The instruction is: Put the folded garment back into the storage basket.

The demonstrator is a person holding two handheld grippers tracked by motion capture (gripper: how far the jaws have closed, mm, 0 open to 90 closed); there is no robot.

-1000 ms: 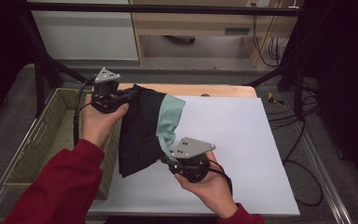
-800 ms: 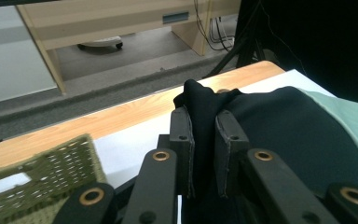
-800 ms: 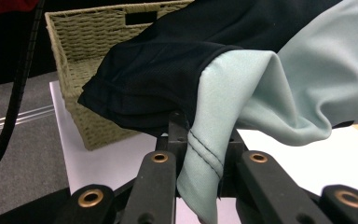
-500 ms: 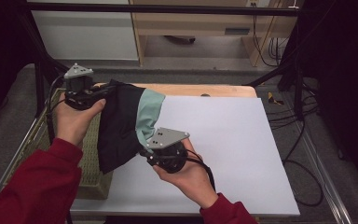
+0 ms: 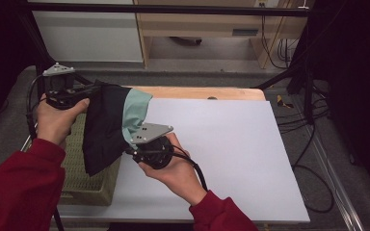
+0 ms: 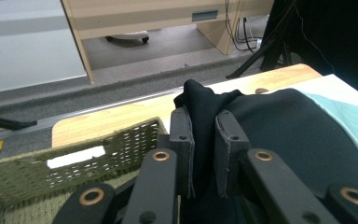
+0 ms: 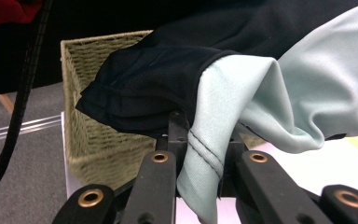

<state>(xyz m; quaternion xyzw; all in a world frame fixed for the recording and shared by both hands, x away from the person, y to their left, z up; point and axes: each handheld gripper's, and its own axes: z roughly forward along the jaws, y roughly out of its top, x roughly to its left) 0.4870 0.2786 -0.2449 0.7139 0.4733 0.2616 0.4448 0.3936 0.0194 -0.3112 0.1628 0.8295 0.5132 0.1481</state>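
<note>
Since the earlier frames both hands have carried the garment leftward, from above the white sheet to the bench's left edge, where it now hangs partly above the woven basket. The left gripper holds the garment's black upper edge; in the left gripper view its fingers are pressed nearly together on a bunched fold of black cloth. The right gripper holds the lower part, and in the right gripper view its fingers pinch the pale mint fabric at a stitched seam, with black cloth draped over them. The garment is stretched between the two grippers, clear of the bench, its black lower end hanging down over the basket's near right rim.
</note>
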